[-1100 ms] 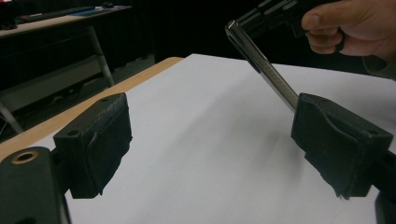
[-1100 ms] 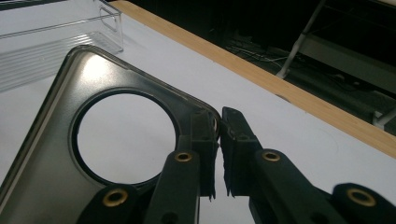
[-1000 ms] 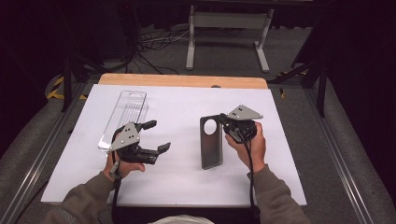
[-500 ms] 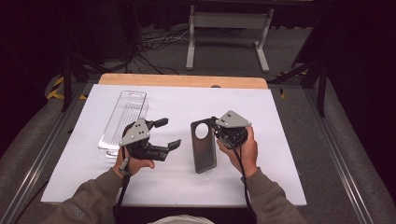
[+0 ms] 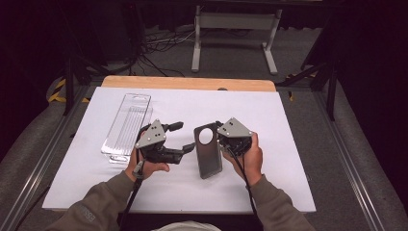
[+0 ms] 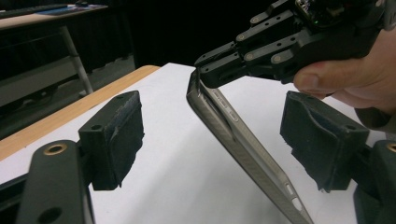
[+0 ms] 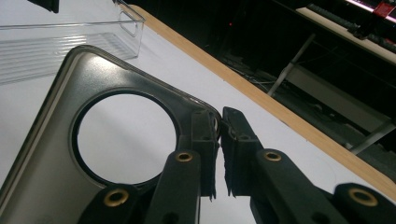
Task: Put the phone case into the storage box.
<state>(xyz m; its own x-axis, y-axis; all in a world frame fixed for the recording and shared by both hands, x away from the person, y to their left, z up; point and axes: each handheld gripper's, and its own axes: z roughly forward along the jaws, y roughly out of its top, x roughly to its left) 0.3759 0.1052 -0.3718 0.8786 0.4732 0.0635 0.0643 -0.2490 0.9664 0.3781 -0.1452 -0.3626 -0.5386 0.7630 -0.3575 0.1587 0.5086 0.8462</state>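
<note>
A grey phone case [image 5: 210, 155] with a round camera hole hangs tilted over the white table. My right gripper [image 5: 220, 140] is shut on the rim at its top corner, and the right gripper view shows the jaws [image 7: 218, 140] pinching that edge of the case [image 7: 46, 163]. My left gripper [image 5: 185, 137] is at the case's left side. In the left gripper view its jaws [image 6: 219, 135] straddle the case's long edge [image 6: 243, 140], with both pads clear of it. They have just been closing. The right gripper [image 6: 224, 70] holds the case from above there.
A clear plastic package [image 5: 127, 127] lies at the left on the white table [image 5: 288, 125], and it appears again [image 7: 60, 42] behind the case. The table's far edge is a wooden strip [image 5: 192, 83]. A metal stand [image 5: 235, 24] and cables are on the floor beyond.
Both hands have moved toward each other. The right gripper has carried the case left, and the left gripper has moved right until its jaws straddle the case's edge.
</note>
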